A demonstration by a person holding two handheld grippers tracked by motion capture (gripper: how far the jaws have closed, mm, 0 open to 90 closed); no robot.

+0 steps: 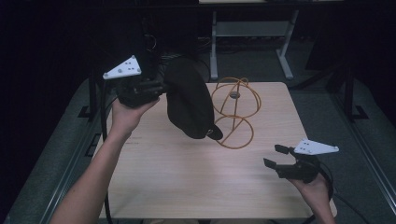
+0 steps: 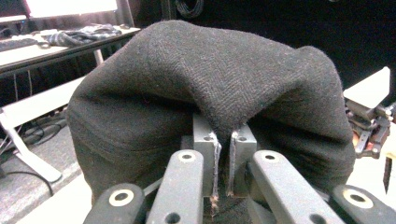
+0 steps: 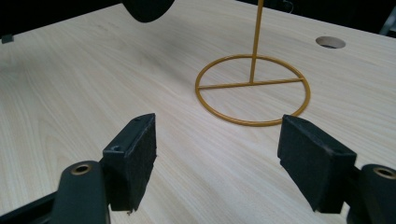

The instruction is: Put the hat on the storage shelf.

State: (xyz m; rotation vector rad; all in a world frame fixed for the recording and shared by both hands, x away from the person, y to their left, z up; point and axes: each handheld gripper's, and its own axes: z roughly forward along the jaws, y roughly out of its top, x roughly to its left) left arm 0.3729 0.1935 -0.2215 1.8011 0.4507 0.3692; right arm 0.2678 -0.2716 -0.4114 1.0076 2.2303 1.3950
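Above wooden table (image 1: 187, 172), hat (image 1: 189, 98) hanging lengthwise from left gripper (image 1: 161, 87)

A pale wooden table (image 1: 187, 177) bears a yellow wire stand (image 1: 236, 132).

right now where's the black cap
In the high view the black cap hangs in the air left of centre, pinched by the left gripper, just left of the gold wire stand and above the table.

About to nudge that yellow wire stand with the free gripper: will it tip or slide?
The wire stand looks light: thin rod, open hoops, so it probably slides on the smooth table. Its domed top sits high over a flat ring base, so a high push may tip it.
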